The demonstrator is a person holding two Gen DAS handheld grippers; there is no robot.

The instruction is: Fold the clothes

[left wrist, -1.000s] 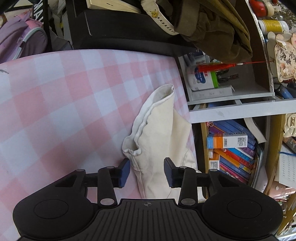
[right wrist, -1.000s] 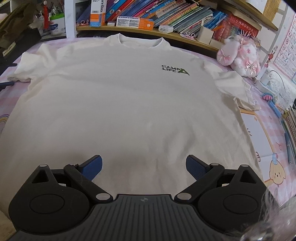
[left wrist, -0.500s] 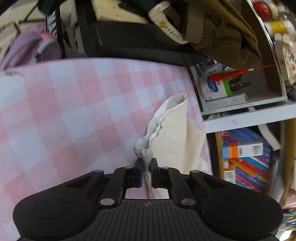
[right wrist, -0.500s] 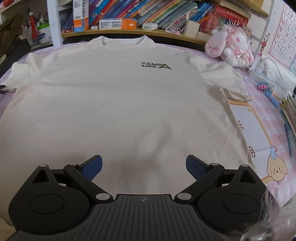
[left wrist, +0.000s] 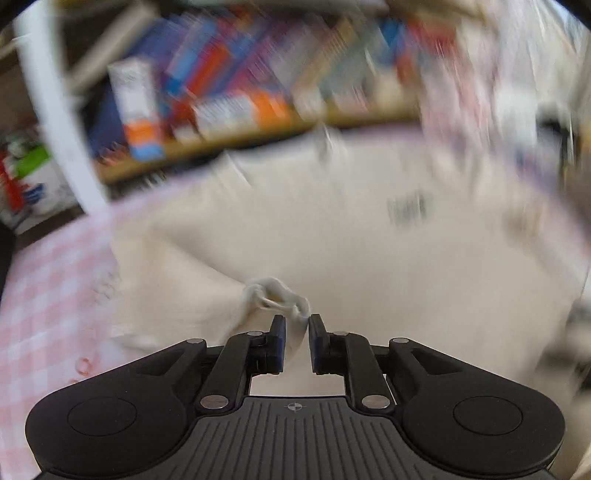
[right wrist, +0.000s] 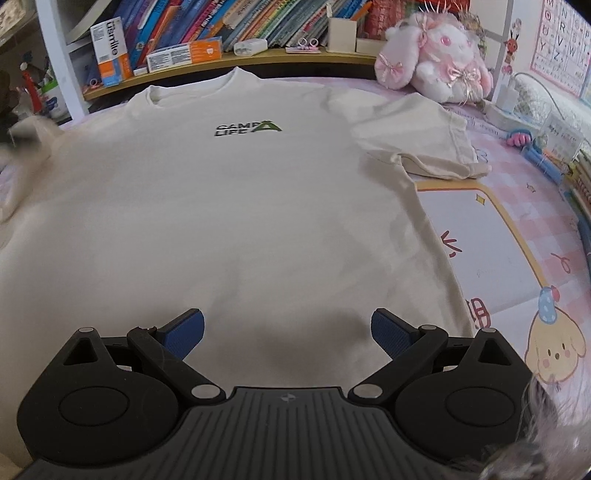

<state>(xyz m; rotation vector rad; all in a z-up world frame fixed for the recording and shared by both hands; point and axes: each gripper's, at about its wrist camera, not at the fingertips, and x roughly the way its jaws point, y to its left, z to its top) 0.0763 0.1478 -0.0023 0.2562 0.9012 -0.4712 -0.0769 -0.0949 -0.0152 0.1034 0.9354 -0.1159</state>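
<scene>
A cream T-shirt (right wrist: 221, 206) with a small green chest logo lies flat, front up, on the pink checked bed cover (right wrist: 535, 206). My left gripper (left wrist: 297, 325) has the bunched hem of the shirt's left sleeve (left wrist: 273, 291) between its pads, lifted above the shirt body; its jaws are opening slightly. That view is heavily blurred. In the right wrist view the same sleeve (right wrist: 29, 140) is a blurred shape at the far left. My right gripper (right wrist: 288, 328) hangs open over the shirt's lower part, with nothing between its fingers. The right sleeve (right wrist: 413, 136) lies spread out flat.
A low shelf of books (right wrist: 221, 29) runs along the far side of the bed. A pink plush rabbit (right wrist: 436, 59) sits at the back right. A white cartoon-print mat (right wrist: 480, 236) lies right of the shirt, with pens along the right edge.
My left gripper closed on the sleeve hem, then rolled and swung it up and over the shirt body. My right gripper, still open, drifted across the shirt.
</scene>
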